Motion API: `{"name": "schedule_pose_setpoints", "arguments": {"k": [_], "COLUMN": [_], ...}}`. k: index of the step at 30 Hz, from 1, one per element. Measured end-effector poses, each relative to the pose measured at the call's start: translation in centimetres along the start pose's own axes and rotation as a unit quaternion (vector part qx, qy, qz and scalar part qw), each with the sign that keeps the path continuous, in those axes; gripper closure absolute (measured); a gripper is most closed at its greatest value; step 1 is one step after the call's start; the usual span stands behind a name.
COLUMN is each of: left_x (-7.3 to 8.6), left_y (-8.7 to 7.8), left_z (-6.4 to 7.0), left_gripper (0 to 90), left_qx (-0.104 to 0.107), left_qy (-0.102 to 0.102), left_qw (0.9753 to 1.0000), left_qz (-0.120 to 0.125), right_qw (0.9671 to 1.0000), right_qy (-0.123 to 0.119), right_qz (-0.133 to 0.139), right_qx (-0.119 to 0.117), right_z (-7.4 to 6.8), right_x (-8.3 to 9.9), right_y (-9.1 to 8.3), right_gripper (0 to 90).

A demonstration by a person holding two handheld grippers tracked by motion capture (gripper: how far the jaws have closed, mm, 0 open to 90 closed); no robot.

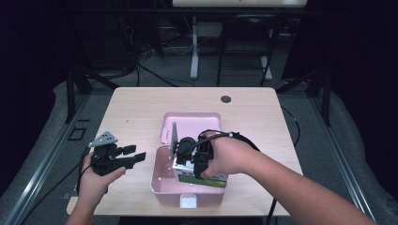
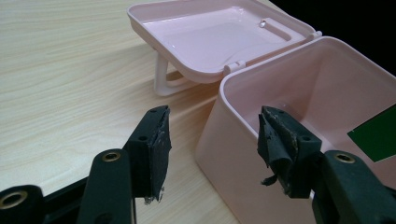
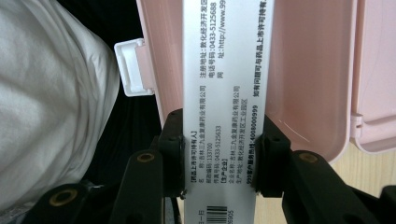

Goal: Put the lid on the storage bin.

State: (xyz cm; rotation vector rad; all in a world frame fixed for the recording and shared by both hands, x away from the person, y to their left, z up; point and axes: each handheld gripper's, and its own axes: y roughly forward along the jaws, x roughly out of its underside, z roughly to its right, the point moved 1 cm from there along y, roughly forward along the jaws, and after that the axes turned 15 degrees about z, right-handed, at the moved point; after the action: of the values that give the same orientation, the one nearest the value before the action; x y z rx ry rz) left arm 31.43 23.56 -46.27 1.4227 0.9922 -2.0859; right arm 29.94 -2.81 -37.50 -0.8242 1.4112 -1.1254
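Observation:
A pink plastic box (image 1: pixel 162 185) stands open near the table's front edge, its lid (image 1: pixel 190 123) laid back flat behind it. My right gripper (image 1: pixel 187 164) hangs over the box, shut on a white carton (image 1: pixel 202 178) with a green side that sits partly inside. In the right gripper view the jaws (image 3: pixel 219 154) clamp the narrow printed face of the carton (image 3: pixel 219 70) against the pink inner wall (image 3: pixel 303 70). My left gripper (image 1: pixel 136 153) is held left of the box, open and empty. Its jaws (image 2: pixel 212 140) straddle the box's near corner (image 2: pixel 243 154) without touching it.
A white latch (image 1: pixel 189 200) sticks out from the box's front wall. The lid (image 2: pixel 210 37) rests on its white handle. A round cable hole (image 1: pixel 226 99) lies at the table's back. Bare wood table (image 1: pixel 131 112) spreads left of and behind the box. A person's white garment (image 3: pixel 51 107) is close.

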Motion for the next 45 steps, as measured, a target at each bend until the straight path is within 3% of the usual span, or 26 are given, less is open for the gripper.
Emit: {"name": "schedule_pose_setpoints", "arguments": {"k": [29, 45], "left_x": [0.1, 0.2], "left_y": [0.2, 0.2], "left_z": [0.0, -0.1], "left_gripper": [44.0, 44.0], "left_qx": [0.000, 0.001], "left_qy": [0.000, 0.002], "left_qw": [1.0000, 1.0000], "left_qz": [-0.004, -0.005], "right_qw": [0.9987, 0.9985], "right_qy": [-0.044, -0.042], "right_qz": [-0.006, -0.014], "right_qx": [-0.026, -0.031], "right_z": [-0.9, -0.7], "right_x": [0.9, 1.2], "right_y": [3.3, 4.9], "right_gripper": [61.5, 61.5]}}
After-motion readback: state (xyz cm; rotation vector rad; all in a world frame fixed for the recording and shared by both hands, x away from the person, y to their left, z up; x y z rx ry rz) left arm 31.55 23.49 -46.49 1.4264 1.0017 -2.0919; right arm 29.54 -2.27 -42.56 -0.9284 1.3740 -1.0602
